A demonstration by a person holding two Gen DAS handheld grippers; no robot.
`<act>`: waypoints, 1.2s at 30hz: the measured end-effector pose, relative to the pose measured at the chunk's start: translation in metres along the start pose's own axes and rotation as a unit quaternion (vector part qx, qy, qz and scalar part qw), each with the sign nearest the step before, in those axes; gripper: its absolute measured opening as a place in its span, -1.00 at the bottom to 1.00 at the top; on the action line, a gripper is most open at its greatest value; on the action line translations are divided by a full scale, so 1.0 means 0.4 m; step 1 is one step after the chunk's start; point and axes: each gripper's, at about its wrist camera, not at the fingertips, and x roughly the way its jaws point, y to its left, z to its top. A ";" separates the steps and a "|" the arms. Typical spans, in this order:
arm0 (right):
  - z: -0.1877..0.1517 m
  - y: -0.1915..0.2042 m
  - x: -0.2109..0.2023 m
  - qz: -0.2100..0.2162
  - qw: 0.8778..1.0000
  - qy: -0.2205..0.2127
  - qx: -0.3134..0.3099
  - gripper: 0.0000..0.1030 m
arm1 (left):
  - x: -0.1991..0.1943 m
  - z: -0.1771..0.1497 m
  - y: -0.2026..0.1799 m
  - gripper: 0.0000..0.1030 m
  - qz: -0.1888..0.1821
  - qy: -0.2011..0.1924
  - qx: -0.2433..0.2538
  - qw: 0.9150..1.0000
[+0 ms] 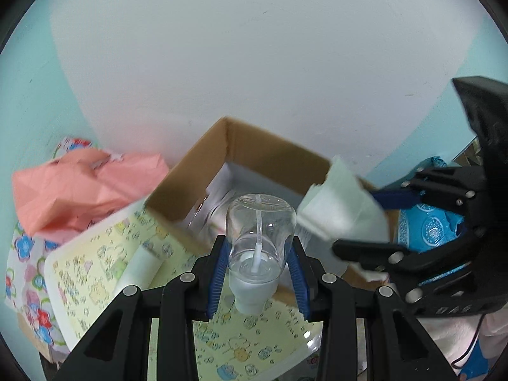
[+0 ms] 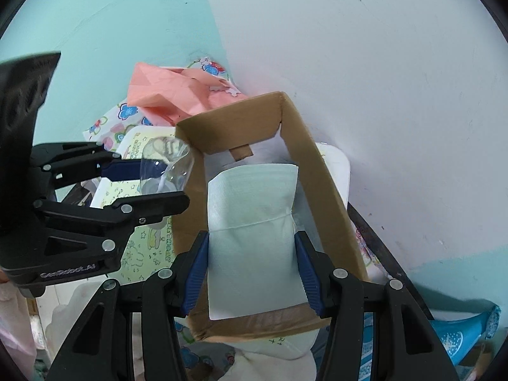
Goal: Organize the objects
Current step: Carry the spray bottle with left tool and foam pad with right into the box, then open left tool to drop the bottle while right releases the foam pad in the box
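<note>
Starting at the left, a crumpled pink paper sheet (image 1: 85, 187) lies on a flower-print cloth (image 1: 25, 254), with a yellow cartoon-print tray (image 1: 95, 273) beside them. Next comes the left gripper (image 1: 258, 273), its blue-padded fingers (image 1: 219, 273) closed on a clear plastic bottle (image 1: 260, 235). The bottle is held by its lower part near the white cap, its long axis running along the fingers, its clear base pointing away towards the cardboard box (image 1: 254, 149); a thin tube shows inside it.

The open box stands just past the bottle's far end, against the pale wall (image 1: 254, 47), so the bottle is already aimed at its opening. Some clear ware seems to sit inside, though blur makes that hard to tell.

Further right, the right gripper (image 2: 254, 273) clamps a folded white cloth or paper pad (image 2: 254, 222) between its fingers (image 2: 197, 270). The pad stands on end, its long axis along the fingers, its far edge reaching over the box's mouth. In the left wrist view the pad hangs at the box's right corner, near the bottle.

Both hands are close to the box; I judge the right hand's pad nearer to going in, since it is over the opening. The risk is that the two grippers crowd each other at the rim. At far right lies a blue patterned packet (image 1: 428, 228).
</note>
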 end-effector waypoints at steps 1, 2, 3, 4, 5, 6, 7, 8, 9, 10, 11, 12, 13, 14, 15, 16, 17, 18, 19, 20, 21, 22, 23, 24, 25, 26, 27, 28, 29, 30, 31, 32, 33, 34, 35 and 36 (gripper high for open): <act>0.002 -0.007 0.006 0.001 1.000 0.000 0.003 0.10 | 0.003 0.010 -0.006 -0.26 0.000 -0.001 0.004 1.000; 0.005 -0.012 0.010 0.002 1.000 0.001 0.006 0.11 | 0.006 0.020 -0.013 -0.26 -0.001 -0.003 0.008 1.000; 0.006 -0.019 0.013 0.002 1.000 0.001 0.010 0.10 | 0.010 0.031 -0.020 -0.26 0.001 -0.004 0.012 1.000; 0.007 -0.025 0.015 0.001 1.000 0.001 0.014 0.10 | 0.014 0.038 -0.025 -0.26 0.004 -0.005 0.016 1.000; 0.006 -0.034 0.016 0.000 1.000 0.001 0.016 0.10 | 0.018 0.046 -0.028 -0.26 -0.002 -0.007 0.016 1.000; 0.006 -0.042 0.016 0.000 1.000 0.002 0.020 0.10 | 0.024 0.053 -0.031 -0.26 -0.009 -0.006 0.014 1.000; 0.004 -0.049 0.016 0.000 1.000 0.002 0.023 0.10 | 0.030 0.059 -0.033 -0.26 -0.008 -0.007 0.014 1.000; 0.002 -0.056 0.015 0.001 1.000 0.003 0.025 0.10 | 0.037 0.065 -0.038 -0.26 -0.004 -0.007 0.017 1.000; 0.001 -0.062 0.016 0.001 1.000 0.005 0.027 0.11 | 0.048 0.071 -0.047 -0.26 0.001 -0.003 0.024 1.000; -0.002 -0.067 0.016 0.000 1.000 0.007 0.027 0.11 | 0.054 0.074 -0.049 -0.26 0.002 -0.001 0.026 1.000; -0.002 -0.070 0.018 -0.002 1.000 0.010 0.027 0.11 | 0.064 0.076 -0.052 -0.26 0.001 0.004 0.028 1.000; -0.003 -0.072 0.020 -0.007 1.000 0.013 0.026 0.11 | 0.074 0.078 -0.055 -0.23 0.000 0.008 0.028 1.000; -0.003 -0.074 0.023 -0.010 1.000 0.014 0.026 0.11 | 0.080 0.079 -0.054 -0.17 0.002 0.009 0.026 1.000; -0.003 -0.079 0.026 -0.009 0.999 0.016 0.028 0.11 | 0.086 0.080 -0.052 -0.05 0.009 0.009 0.023 1.000; -0.003 -0.082 0.029 -0.009 0.999 0.019 0.030 0.11 | 0.089 0.080 -0.047 0.02 0.016 0.009 0.020 1.000; -0.005 -0.086 0.030 -0.009 0.999 0.019 0.032 0.10 | 0.091 0.080 -0.044 0.15 0.023 0.007 0.017 1.000; -0.006 -0.088 0.030 -0.007 0.999 0.020 0.033 0.10 | 0.092 0.082 -0.041 0.26 0.028 0.005 0.015 0.999; -0.007 -0.089 0.031 -0.006 0.999 0.021 0.034 0.10 | 0.093 0.081 -0.038 0.30 0.031 0.006 0.013 0.999; -0.008 -0.088 0.033 -0.006 0.999 0.022 0.033 0.10 | 0.094 0.082 -0.034 0.39 0.034 0.008 0.011 0.999; -0.009 -0.087 0.033 -0.007 0.999 0.023 0.032 0.10 | 0.095 0.082 -0.030 0.51 0.041 0.012 0.007 0.999; -0.006 -0.085 0.034 -0.010 0.999 0.025 0.030 0.10 | 0.096 0.083 -0.029 0.57 0.047 0.015 0.005 0.999; -0.006 -0.084 0.035 -0.010 0.999 0.026 0.029 0.10 | 0.096 0.082 -0.026 0.65 0.052 0.017 0.002 0.998; -0.006 -0.083 0.035 -0.010 0.999 0.027 0.029 0.10 | 0.094 0.081 -0.022 0.69 0.055 0.018 -0.002 0.998; -0.005 -0.081 0.035 -0.010 0.999 0.028 0.028 0.10 | 0.093 0.081 -0.021 0.70 0.055 0.019 -0.004 0.998; -0.004 -0.079 0.036 -0.010 0.999 0.029 0.028 0.10 | 0.091 0.078 -0.018 0.73 0.055 0.020 -0.006 0.998; -0.003 -0.076 0.037 -0.010 0.999 0.030 0.026 0.10 | 0.089 0.076 -0.016 0.75 0.057 0.020 -0.008 0.998; -0.001 -0.072 0.040 -0.011 0.999 0.032 0.024 0.10 | 0.087 0.074 -0.014 0.76 0.060 0.022 -0.008 0.998; -0.001 -0.069 0.042 -0.012 0.999 0.034 0.022 0.11 | 0.085 0.072 -0.013 0.79 0.065 0.022 -0.008 0.998; 0.000 -0.064 0.044 -0.012 0.999 0.036 0.019 0.12 | 0.084 0.071 -0.011 0.82 0.071 0.023 -0.008 0.997; 0.000 -0.060 0.045 -0.015 0.999 0.038 0.017 0.14 | 0.080 0.069 -0.011 0.83 0.081 0.023 -0.007 0.996; 0.002 -0.057 0.048 -0.017 0.999 0.038 0.015 0.16 | 0.076 0.068 -0.011 0.85 0.088 0.021 -0.006 0.996; 0.003 -0.051 0.050 -0.020 0.999 0.040 0.011 0.18 | 0.071 0.066 -0.010 0.88 0.091 0.020 -0.007 0.996; 0.004 -0.046 0.052 -0.024 0.999 0.042 0.008 0.19 | 0.066 0.063 -0.008 0.89 0.093 0.019 -0.007 0.995; 0.004 -0.040 0.052 -0.027 0.999 0.044 0.005 0.25 | 0.061 0.062 -0.008 0.92 0.093 0.020 -0.006 0.995; 0.005 -0.034 0.054 -0.030 0.998 0.049 0.002 0.28 | 0.056 0.058 -0.007 0.94 0.095 0.021 -0.004 0.995; 0.005 -0.029 0.057 -0.033 0.998 0.054 0.000 0.39 | 0.051 0.056 -0.008 0.94 0.098 0.021 -0.002 0.995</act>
